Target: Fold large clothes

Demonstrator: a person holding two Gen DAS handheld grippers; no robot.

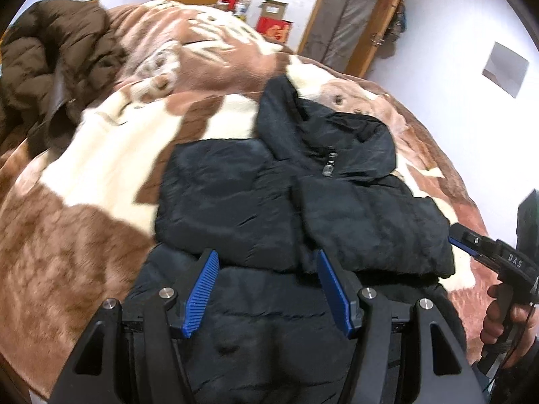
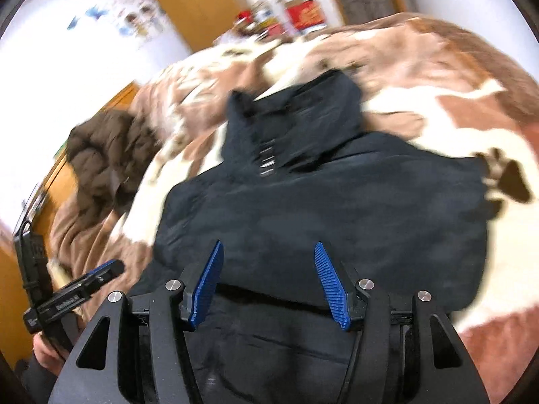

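- On the bed, over a brown-and-cream blanket point(image 1: 101, 175), lies the black puffer jacket point(image 1: 269, 202), partly folded, its sleeves laid across the chest and its hood point(image 1: 323, 128) toward the far end.
- Both wrist views look down on the black puffer jacket point(image 2: 303, 208) from its lower hem.
- Left gripper point(image 1: 267, 291): its jaws stand apart above the lower part of the jacket, with nothing between the blue pads and no cloth pinched.
- Right gripper point(image 2: 269, 284): its jaws stand apart as well, empty, above the folded edge; this view is smeared by motion.
- From the left wrist view, the right gripper point(image 1: 453, 240) shows at the right edge, held in a hand point(image 1: 505, 316), its tip at the jacket's right edge; whether it touches cannot be told. White letters on its body read "DAS".
- A brown puffer jacket point(image 1: 43, 67) lies bunched at the far left of the bed, well apart from the black one.
- Beyond the bed stands a red box point(image 1: 274, 28) with pale printing too blurred to read, and an open cardboard carton point(image 1: 273, 8) behind it; their contents are not visible.
- A zip tag point(image 1: 330, 165) below the hood bears a small label, unreadable.
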